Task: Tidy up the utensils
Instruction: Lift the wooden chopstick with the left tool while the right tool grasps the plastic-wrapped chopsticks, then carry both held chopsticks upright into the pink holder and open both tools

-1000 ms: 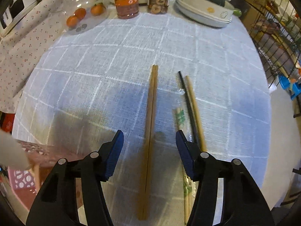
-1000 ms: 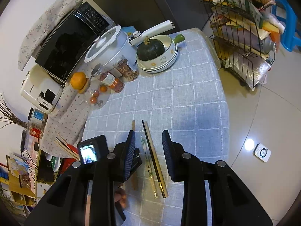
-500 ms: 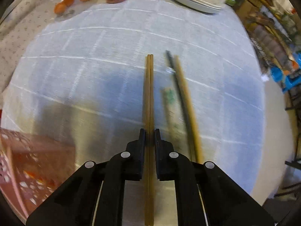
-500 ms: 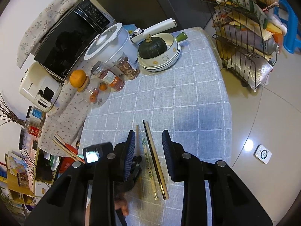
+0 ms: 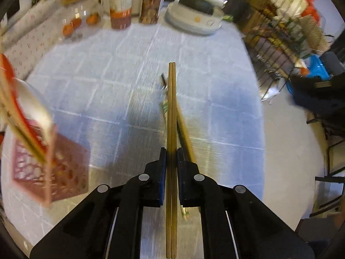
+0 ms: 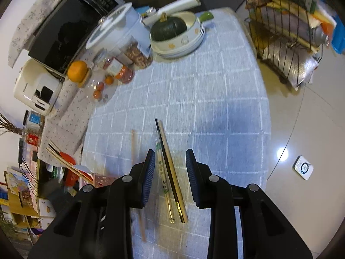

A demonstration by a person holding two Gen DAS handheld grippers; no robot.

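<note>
Roughly midway: left gripper point(image 5: 171, 157) fingers are clamping the wooden chopsticks point(image 5: 171, 108), right gripper point(image 6: 170, 168) fingers are hanging wide over loose chopsticks point(image 6: 170, 172) lying on the counter point(image 6: 215, 99), pink holder point(image 5: 49, 168) waiting.

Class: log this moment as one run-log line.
left tool: shut on chopsticks | right tool: open | holder: left

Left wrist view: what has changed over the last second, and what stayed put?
The left gripper, open around the wooden chopstick pair a second ago, closed on it and has lifted it off the tablecloth, swinging toward the pink holder. The right gripper stayed open, hovering over the remaining chopsticks, which have not moved.
</note>
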